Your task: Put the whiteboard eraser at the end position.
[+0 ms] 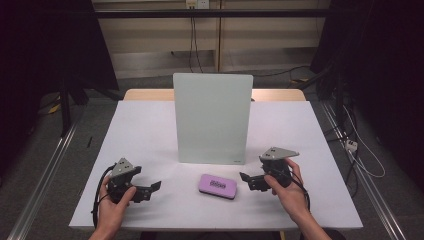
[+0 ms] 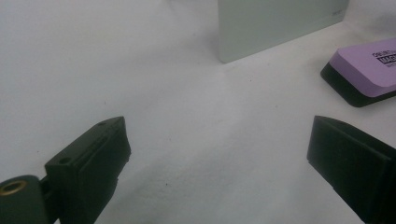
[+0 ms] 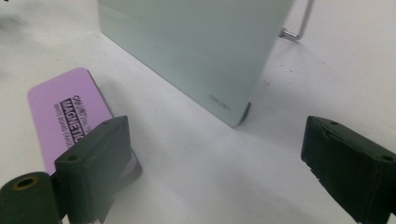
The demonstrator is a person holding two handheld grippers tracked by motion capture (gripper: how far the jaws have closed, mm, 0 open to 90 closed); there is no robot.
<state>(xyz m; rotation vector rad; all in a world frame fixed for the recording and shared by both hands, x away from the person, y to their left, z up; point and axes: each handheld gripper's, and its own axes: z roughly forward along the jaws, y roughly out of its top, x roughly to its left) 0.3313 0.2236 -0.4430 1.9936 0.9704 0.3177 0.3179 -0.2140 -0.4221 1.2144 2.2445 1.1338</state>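
— Where does the eraser point(image 1: 217, 186) sit relative to the two grippers?

— The purple eraser lies flat on the white table point(image 1: 150, 130), in front of the upright pale board point(image 1: 212, 118) and a little apart from its foot. It rests between the hands, but the right gripper point(image 1: 248, 179) is plainly the nearer: its fingers point(image 1: 245, 177) end just beside the eraser's right end, while the left gripper point(image 1: 152, 188) stands well apart on the other side.

— And how do the fingers stand?

— Both pairs are spread wide and hold nothing. In the right gripper view the eraser point(image 3: 70, 121) lies low and to the left, partly behind one finger point(image 3: 95, 163); in the left gripper view the eraser point(image 2: 366, 70) sits far off toward the upper right corner.

— Which way does it run?

— Its long axis runs nearly across the table, left to right, tilted slightly so the right end lies a bit closer to the person. The printed purple face points up, the dark base down.

— So what would the grasp turn on?

— Probably on the right gripper swinging toward its left, so the fingers straddle the short width rather than the length.
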